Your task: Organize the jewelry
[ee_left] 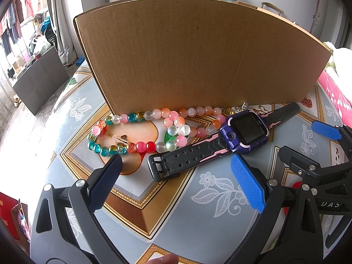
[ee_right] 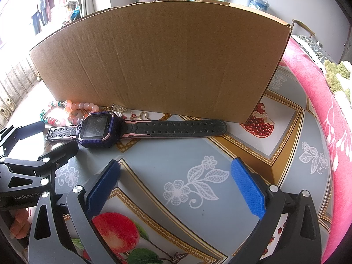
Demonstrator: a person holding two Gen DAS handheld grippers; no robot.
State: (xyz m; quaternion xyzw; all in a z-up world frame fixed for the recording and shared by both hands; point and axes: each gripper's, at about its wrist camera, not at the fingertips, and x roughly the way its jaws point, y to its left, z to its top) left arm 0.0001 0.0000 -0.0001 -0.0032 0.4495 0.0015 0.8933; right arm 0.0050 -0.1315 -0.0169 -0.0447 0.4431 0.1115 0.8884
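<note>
Lying on the tablecloth: a purple smartwatch, a multicoloured bead bracelet and a peach-and-pink bead bracelet are seen in front of the cardboard box.
Smartwatch position: it is laid flat and diagonal, its buckle end nearest the left gripper, its long strap reaching toward the box wall.
Bracelets: both are placed just beside the box wall; the peach one is touching or overlapping the watch strap near the case, and which cannot be told.
Small gold pieces: they are tucked between the watch and the box, too small to be identified.
Left gripper: its jaws are spread wide and nothing is held; it is hovering just short of the buckle end.
Right gripper: its jaws are spread wide over bare tablecloth, nothing held, the watch strap ahead of it.
Progress: nothing is judged to be boxed yet, though the box interior is hidden.
Risk, snagging: if the watch is lifted, the touching bracelet could be dragged along.
Risk, slipping: a thin strap pinched at its end may swing or slide out.
Risk, box wall: the tall wall could be struck if the item is not raised high enough.
</note>
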